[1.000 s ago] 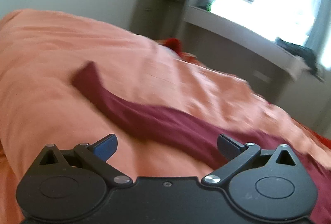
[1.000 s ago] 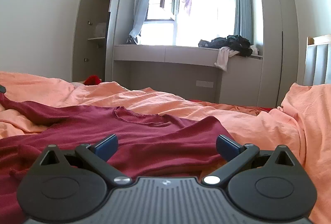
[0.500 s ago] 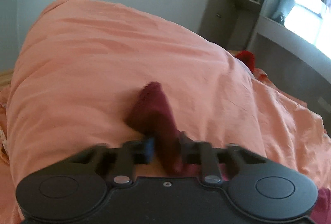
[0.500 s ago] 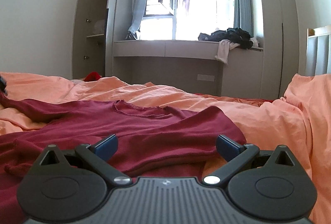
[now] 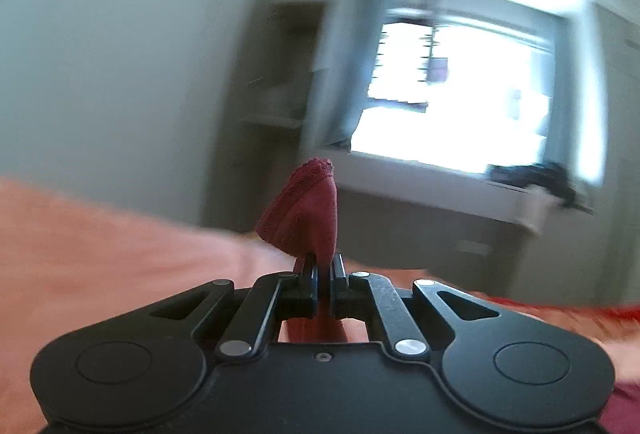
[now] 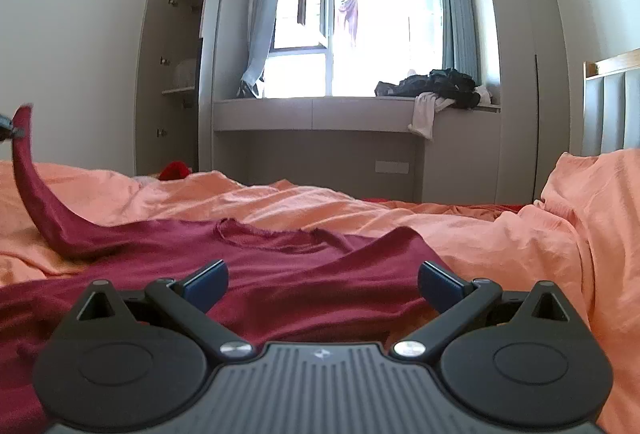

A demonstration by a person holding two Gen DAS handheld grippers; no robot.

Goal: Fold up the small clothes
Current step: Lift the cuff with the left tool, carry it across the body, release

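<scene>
Maroon shirt (image 6: pixel 280 270): soft matt knit cloth, ribbed cuff (image 5: pixel 310 209) with a frayed-looking edge. Orange bedding (image 6: pixel 500 234) under the shirt: matt, creased woven cloth. Right gripper (image 6: pixel 322 284): matt black plastic links, bright metal pivot pins, blue matt pads (image 6: pixel 206 282).

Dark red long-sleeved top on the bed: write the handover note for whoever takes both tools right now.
Left tool: shut on the sleeve cuff of the dark red long-sleeved top, lifted off the orange duvet.
Right tool: open, empty, low over the top's body.
Done: one sleeve picked up.
Left: lay that sleeve across the body, fold the other sleeve, then fold the body. The top lies spread but wrinkled.
</scene>
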